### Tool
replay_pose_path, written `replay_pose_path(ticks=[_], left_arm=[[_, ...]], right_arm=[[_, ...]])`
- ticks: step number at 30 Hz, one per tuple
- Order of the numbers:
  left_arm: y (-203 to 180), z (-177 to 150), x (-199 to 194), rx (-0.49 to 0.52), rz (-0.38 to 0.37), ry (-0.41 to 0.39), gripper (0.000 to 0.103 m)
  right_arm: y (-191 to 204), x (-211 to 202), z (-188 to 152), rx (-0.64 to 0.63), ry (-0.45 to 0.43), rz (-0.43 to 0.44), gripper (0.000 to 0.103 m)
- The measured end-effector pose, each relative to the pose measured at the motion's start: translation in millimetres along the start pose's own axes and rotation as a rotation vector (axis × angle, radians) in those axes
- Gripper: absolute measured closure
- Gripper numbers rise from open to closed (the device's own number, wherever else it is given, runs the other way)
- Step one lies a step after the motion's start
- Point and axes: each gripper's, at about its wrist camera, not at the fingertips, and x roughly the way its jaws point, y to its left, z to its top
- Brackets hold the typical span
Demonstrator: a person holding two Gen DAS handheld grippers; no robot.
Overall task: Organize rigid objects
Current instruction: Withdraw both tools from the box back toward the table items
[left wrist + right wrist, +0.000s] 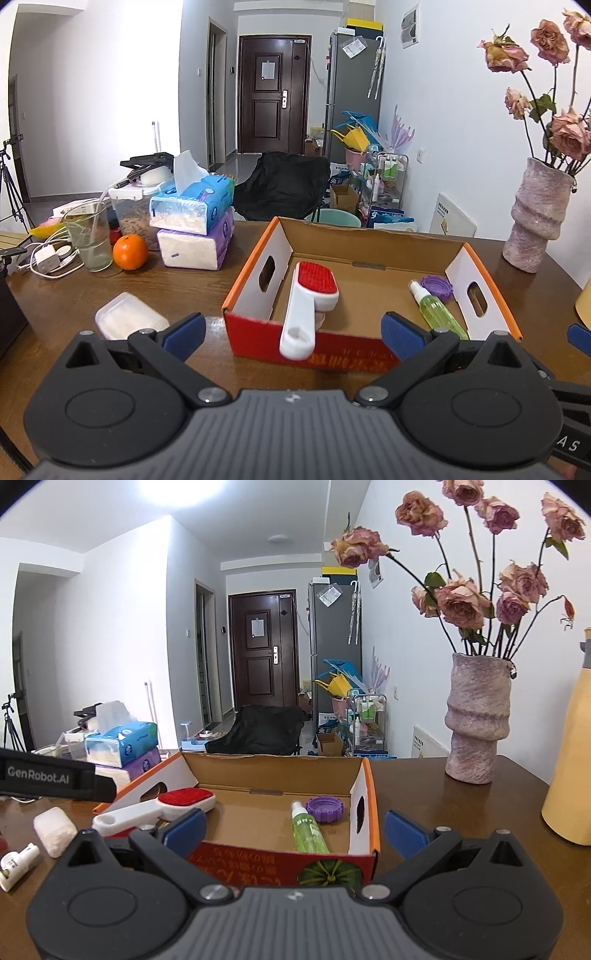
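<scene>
Box [369, 258] is seen mid-frame on the worktop [184, 291], holding brush [310, 299], spray bottle [437, 308] and purple lid [437, 288]. Left claw [293, 330] and right claw [295, 829] are spread wide, gripping nothing.

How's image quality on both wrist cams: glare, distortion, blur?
Left wrist view: strong fisheye bending of the cardboard box edges, dark vignette in the corners, the lint brush sharp, the left tool close and slightly soft. Right wrist view: a blown-out ceiling glare at the top, same barrel distortion, the green spray bottle and vase reasonably sharp, light sheen on the table.
</scene>
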Motion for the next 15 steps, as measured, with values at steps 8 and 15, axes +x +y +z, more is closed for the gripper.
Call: replay_pose_path(ticks=[8,15], left_arm=[[3.9,-19.4,-33.5,-0.004,-0.014,0.000,0.000],[6.1,-41.0,-57.6,0.001,-0.021,0.014,0.000]], right_arm=[[-0.3,-37.7,-11.6,0.000,-0.010,0.004,0.000],[3.1,-62.2,-27.4,-0.019,0.012,0.014,0.000]])
